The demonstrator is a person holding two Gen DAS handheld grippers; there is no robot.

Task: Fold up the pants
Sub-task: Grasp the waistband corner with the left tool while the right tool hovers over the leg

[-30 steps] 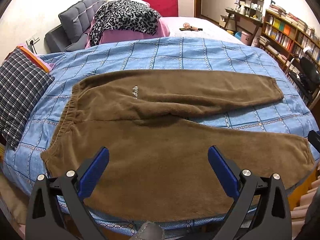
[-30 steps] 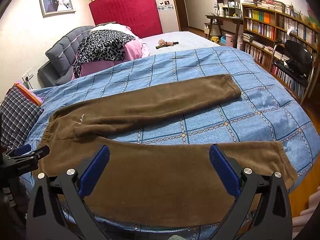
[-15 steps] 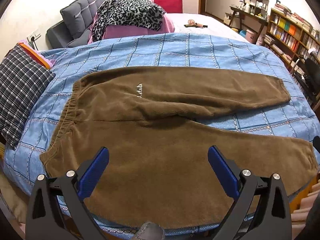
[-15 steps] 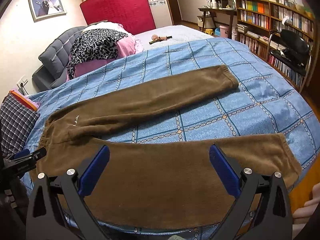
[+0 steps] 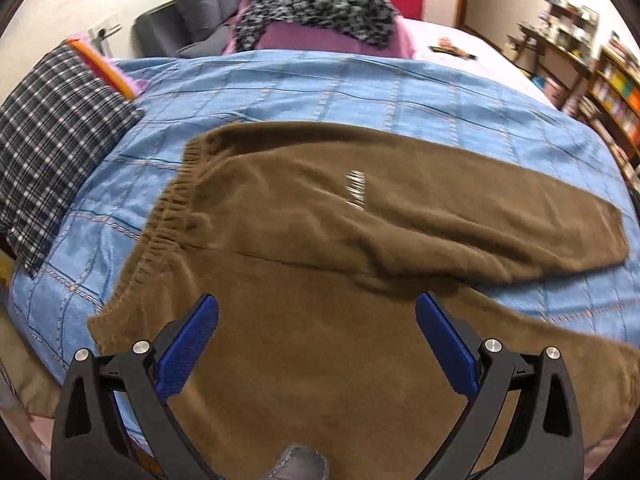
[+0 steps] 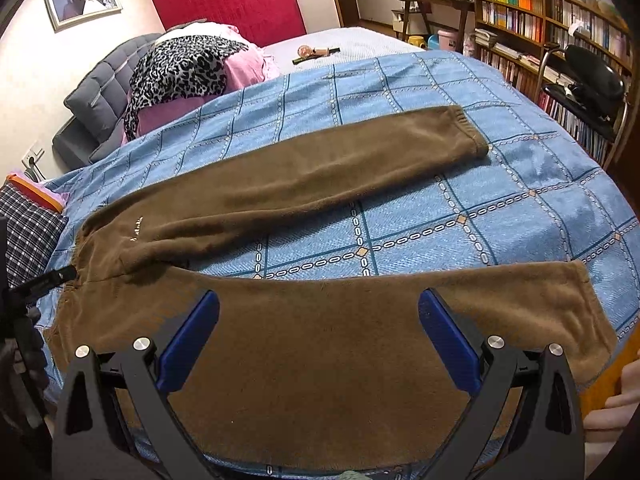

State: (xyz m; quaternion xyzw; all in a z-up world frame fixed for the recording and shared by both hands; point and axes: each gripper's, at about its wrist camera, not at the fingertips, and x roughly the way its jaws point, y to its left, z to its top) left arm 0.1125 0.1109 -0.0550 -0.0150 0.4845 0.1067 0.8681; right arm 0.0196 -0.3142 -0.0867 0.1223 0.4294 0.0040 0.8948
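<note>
Brown fleece pants (image 5: 304,240) lie flat on a blue checked bedspread (image 5: 320,92), waistband to the left, legs spread apart to the right. My left gripper (image 5: 316,320) is open and empty above the near leg close to the waistband. My right gripper (image 6: 318,316) is open and empty above the near leg (image 6: 320,340) of the pants, further toward the cuff. The far leg (image 6: 320,168) runs diagonally to its cuff at the right. The left gripper's tip (image 6: 44,280) shows at the left edge of the right wrist view.
A plaid pillow (image 5: 52,132) lies left of the waistband. A leopard-print blanket on pink bedding (image 6: 180,68) sits at the bed's far end by a grey headboard. Bookshelves (image 6: 552,28) and a black chair (image 6: 588,84) stand to the right. The bed's near edge is just below the grippers.
The left gripper has moved forward and left, closer to the waistband end of the pants. The right gripper has moved slightly closer over the near leg. Both stay open.
</note>
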